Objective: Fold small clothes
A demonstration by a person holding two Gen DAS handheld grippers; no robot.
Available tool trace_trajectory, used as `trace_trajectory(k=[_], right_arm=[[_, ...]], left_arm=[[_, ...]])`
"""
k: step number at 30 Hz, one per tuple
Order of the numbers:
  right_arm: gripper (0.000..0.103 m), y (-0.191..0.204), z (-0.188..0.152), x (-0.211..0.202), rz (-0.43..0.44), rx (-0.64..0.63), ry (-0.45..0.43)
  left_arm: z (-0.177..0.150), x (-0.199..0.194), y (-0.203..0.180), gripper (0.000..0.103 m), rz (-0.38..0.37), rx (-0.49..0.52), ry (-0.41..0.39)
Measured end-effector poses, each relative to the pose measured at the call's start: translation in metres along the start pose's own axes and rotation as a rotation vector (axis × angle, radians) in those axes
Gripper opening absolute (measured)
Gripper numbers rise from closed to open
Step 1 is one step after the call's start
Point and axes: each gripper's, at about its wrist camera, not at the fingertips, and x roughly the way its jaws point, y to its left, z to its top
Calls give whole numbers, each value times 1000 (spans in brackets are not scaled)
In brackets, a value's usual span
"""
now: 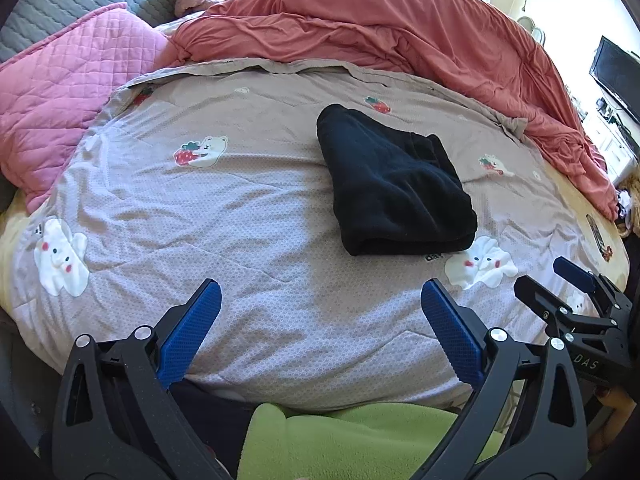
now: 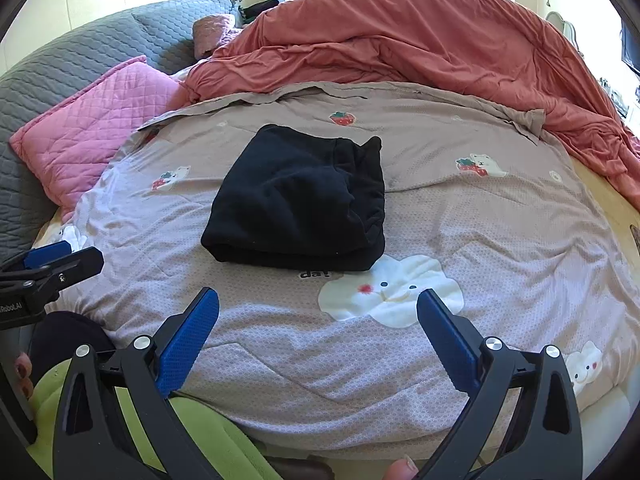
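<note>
A black garment (image 1: pixel 394 184) (image 2: pixel 298 200) lies folded into a compact bundle on the patterned bedspread (image 1: pixel 240 208) (image 2: pixel 480 232). My left gripper (image 1: pixel 320 292) hovers open over the bedspread, nearer than the garment and apart from it. Also open, my right gripper (image 2: pixel 318 300) hangs just short of the garment's near edge with nothing between its blue pads. The right gripper (image 1: pixel 560 276) shows at the right edge of the left wrist view. In the right wrist view the left gripper (image 2: pixel 60 258) shows at the left edge.
A rumpled orange-red duvet (image 1: pixel 400 28) (image 2: pixel 420 36) is piled along the far side. A pink quilted pillow (image 1: pixel 68 92) (image 2: pixel 96 120) and a grey quilted cover (image 2: pixel 72 52) lie at the left. Green fabric (image 1: pixel 352 440) (image 2: pixel 100 420) sits below the grippers at the near edge. A monitor (image 1: pixel 616 76) stands far right.
</note>
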Motion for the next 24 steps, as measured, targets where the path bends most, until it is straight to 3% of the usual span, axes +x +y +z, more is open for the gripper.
trace_trajectory(k=[24], right_arm=[[99, 6, 1, 0, -1, -29, 6]], left_arm=[[1, -3, 0, 94, 19, -4, -13]])
